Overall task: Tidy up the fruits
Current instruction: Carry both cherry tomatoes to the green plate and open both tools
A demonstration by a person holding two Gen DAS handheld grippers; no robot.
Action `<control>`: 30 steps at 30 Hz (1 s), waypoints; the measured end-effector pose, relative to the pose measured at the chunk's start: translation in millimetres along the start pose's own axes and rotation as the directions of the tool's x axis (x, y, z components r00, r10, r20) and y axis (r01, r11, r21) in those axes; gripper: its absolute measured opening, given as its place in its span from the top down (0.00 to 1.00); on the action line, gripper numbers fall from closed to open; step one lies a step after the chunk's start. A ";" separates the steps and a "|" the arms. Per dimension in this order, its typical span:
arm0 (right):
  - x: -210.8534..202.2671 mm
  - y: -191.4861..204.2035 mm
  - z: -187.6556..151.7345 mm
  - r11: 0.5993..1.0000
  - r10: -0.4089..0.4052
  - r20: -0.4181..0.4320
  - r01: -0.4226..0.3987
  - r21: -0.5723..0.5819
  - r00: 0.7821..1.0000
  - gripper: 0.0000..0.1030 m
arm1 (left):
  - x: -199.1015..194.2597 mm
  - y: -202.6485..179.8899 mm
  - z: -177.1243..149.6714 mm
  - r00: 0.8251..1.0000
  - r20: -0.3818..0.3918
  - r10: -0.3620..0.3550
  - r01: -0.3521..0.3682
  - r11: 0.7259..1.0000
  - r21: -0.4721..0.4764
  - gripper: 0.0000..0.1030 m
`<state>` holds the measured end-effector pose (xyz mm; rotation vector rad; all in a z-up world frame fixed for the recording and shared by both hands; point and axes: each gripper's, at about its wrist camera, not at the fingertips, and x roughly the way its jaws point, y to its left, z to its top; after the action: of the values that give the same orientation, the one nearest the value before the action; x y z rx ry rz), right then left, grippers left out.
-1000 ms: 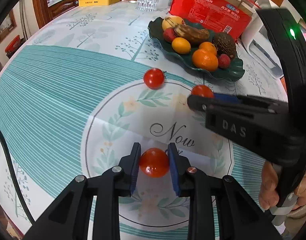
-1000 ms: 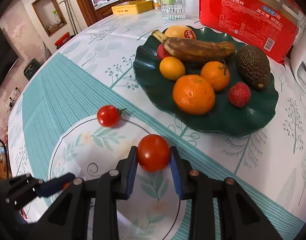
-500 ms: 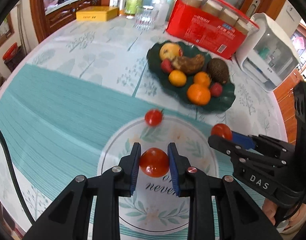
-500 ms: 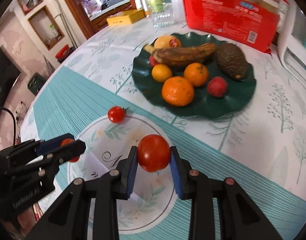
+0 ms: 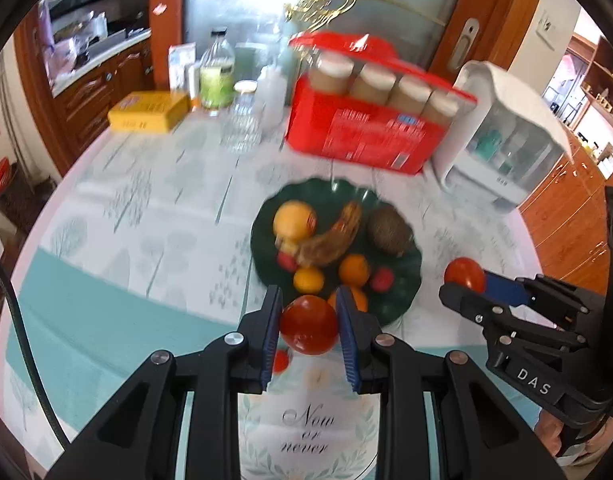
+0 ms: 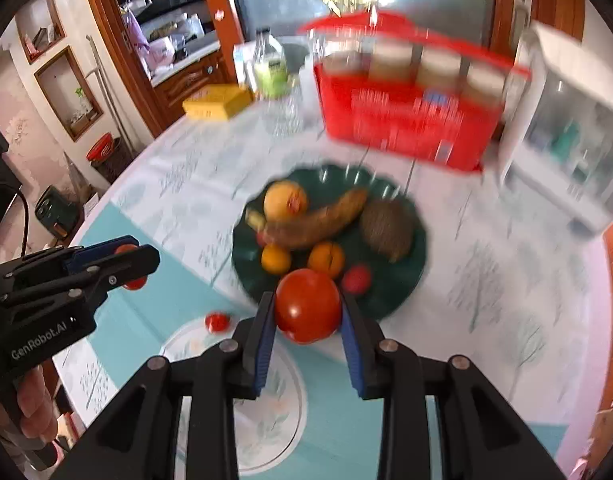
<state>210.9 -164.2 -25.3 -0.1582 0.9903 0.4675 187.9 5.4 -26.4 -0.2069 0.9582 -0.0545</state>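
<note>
A glossy red round tomato (image 5: pixel 309 324) sits between royal-blue ribbed pads (image 5: pixel 271 330) on matte black gripper fingers at lower centre of the left wrist view. Mid-frame, a dark green scalloped plate (image 6: pixel 402 280) carries orange citrus (image 6: pixel 326 258) and a brown-mottled banana (image 6: pixel 318 220). The tablecloth (image 5: pixel 106 320) shows teal stripes lower left, pale grey tree prints on white above, beside a yellow box (image 5: pixel 148 112) upper left.

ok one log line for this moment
left gripper: shut on tomato | right gripper: shut on tomato | third tomato on table | plate ahead
</note>
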 end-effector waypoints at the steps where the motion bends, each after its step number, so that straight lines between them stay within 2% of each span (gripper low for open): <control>1: -4.2 -1.6 8.8 1.000 -0.006 0.011 0.006 0.000 1.000 0.70 | -2.1 -2.4 10.1 1.000 0.004 -0.002 0.002 1.000 0.009 0.75; 4: -9.6 -4.0 29.5 0.999 -0.039 0.030 0.040 -0.004 0.999 0.70 | -3.5 -9.1 33.5 1.000 -0.002 -0.011 0.011 0.999 0.043 0.75; 8: -3.7 -13.1 52.0 0.995 -0.099 0.015 0.099 0.007 0.995 0.69 | 3.3 -18.1 61.5 1.000 -0.015 -0.012 0.013 0.996 0.087 0.75; 13: 16.4 -24.7 63.3 0.990 -0.135 -0.006 0.135 0.031 0.991 0.69 | 29.1 -24.4 83.1 0.998 -0.062 -0.021 0.028 0.994 0.109 0.75; 20: 59.3 -44.0 54.5 0.990 -0.086 -0.048 0.091 0.112 0.995 0.69 | 90.3 -20.0 95.2 0.985 -0.159 -0.073 0.084 0.994 0.065 0.75; 30: 121.0 -57.1 28.4 0.986 -0.039 -0.145 0.061 0.154 0.989 0.69 | 166.4 -22.9 89.8 0.961 -0.254 -0.106 0.125 0.991 0.058 0.75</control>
<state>313.8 -168.3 -115.3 -0.0742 1.1557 0.3330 358.1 -26.3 -106.1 -0.1910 1.1932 -0.2274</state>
